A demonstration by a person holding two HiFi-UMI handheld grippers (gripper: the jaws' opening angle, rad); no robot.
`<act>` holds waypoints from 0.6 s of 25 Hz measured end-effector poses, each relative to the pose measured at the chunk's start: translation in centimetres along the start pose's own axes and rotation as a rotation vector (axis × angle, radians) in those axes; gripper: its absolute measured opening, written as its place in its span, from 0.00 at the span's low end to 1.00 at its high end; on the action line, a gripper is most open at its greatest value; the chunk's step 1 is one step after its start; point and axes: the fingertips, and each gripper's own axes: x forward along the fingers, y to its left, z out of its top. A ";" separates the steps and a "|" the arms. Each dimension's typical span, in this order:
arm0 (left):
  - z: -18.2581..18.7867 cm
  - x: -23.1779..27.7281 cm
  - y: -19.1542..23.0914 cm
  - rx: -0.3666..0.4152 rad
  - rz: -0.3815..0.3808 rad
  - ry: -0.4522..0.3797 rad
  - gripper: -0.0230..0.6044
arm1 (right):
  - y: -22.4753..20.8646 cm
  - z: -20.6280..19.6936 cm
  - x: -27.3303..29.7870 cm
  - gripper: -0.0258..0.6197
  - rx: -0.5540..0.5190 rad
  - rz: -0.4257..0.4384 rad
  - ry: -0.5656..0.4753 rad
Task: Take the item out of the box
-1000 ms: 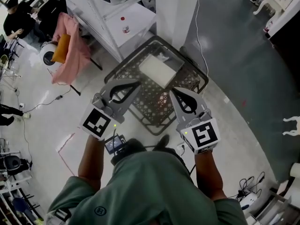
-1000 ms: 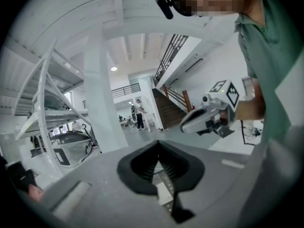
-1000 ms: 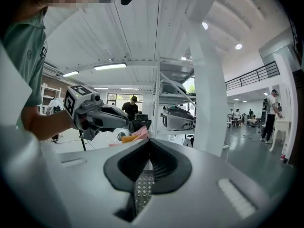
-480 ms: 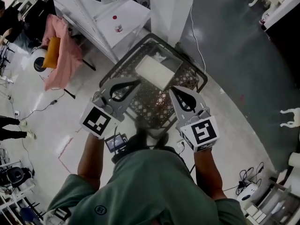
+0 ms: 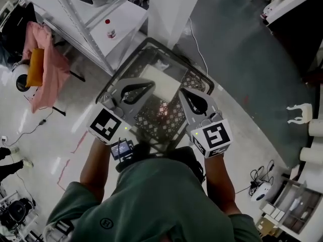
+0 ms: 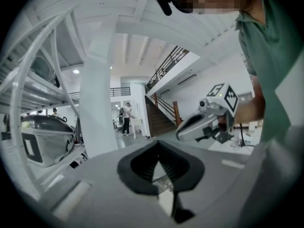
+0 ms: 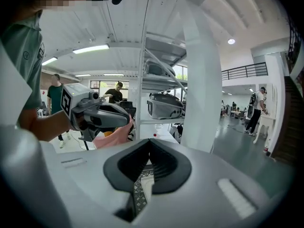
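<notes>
A black lattice box stands on the floor right in front of me. A flat white item lies inside it, toward the far side. My left gripper hangs above the box's left half, jaws together and empty. My right gripper hangs above the right half, also shut with nothing in it. In the left gripper view the left gripper points level, with the right gripper beside it. In the right gripper view the right gripper shows lattice and the white item through its gap.
A white shelving rack and a white pillar stand just behind the box. A small red-capped bottle sits on a low shelf. A pink cloth hangs at the left. Cables lie on the floor at the right.
The box has come closer under both grippers as the person stepped toward it. Both grippers keep the same side-by-side pose with jaws shut.
</notes>
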 end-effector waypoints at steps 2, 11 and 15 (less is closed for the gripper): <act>-0.5 0.7 0.8 -0.004 -0.011 0.003 0.04 | -0.7 -0.1 1.1 0.05 0.007 -0.004 0.013; -3.7 5.0 4.3 -0.046 0.064 0.074 0.04 | -5.3 -2.7 5.6 0.05 0.015 0.095 0.040; -5.5 6.7 5.8 -0.080 0.095 0.110 0.04 | -7.1 -4.3 8.0 0.05 0.014 0.142 0.066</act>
